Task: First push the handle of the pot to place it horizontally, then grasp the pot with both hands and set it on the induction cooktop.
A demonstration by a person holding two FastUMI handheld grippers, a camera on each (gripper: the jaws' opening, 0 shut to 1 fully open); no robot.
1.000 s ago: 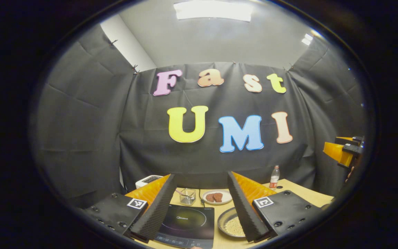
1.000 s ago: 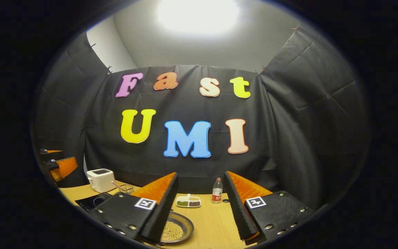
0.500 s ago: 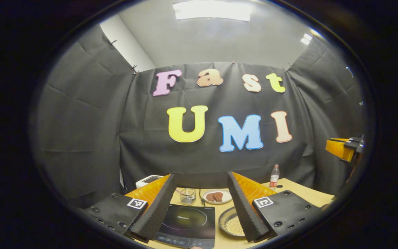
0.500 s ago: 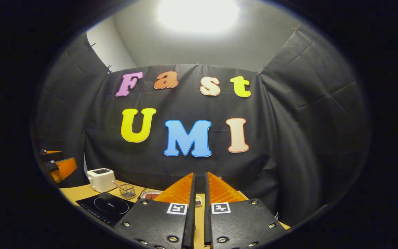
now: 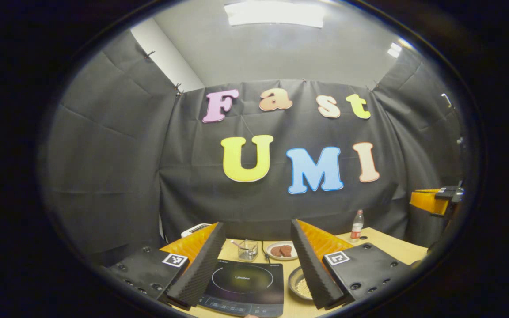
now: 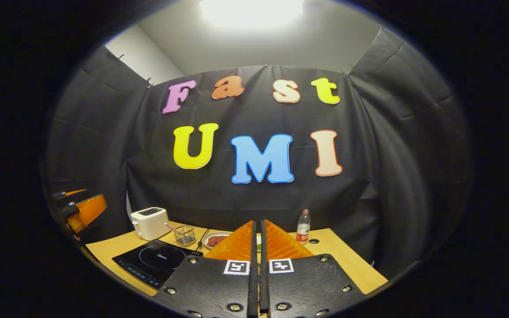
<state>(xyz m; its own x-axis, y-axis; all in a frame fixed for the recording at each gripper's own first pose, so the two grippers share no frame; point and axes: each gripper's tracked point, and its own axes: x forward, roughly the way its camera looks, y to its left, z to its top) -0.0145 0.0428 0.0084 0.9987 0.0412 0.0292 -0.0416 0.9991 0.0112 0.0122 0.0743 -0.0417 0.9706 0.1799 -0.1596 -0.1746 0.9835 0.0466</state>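
**Both grippers held above the table, pot untouched**

In the left gripper view, the left gripper [image 5: 254, 265] hangs with its two fingers spread wide and nothing between them. Framed in that gap lies the flat black glass induction cooktop [image 5: 242, 287] on the pale wooden table [image 5: 391, 243]. The shallow round metal pot [image 5: 298, 285], holding pale grains, sits on the table just beside the cooktop at its 3 o'clock, partly hidden by a finger; its handle cannot be made out. At the cooktop's 12 o'clock stand a small wire basket [image 5: 248, 250] and a white plate with brown patties [image 5: 281, 250]. A clear plastic bottle with a red label [image 5: 357, 224] stands toward 2 o'clock.

In the right gripper view, the right gripper [image 6: 257, 265] has its fingers pressed nearly together, gripping nothing. A white toaster [image 6: 150, 223] stands at the cooktop's 11 o'clock.
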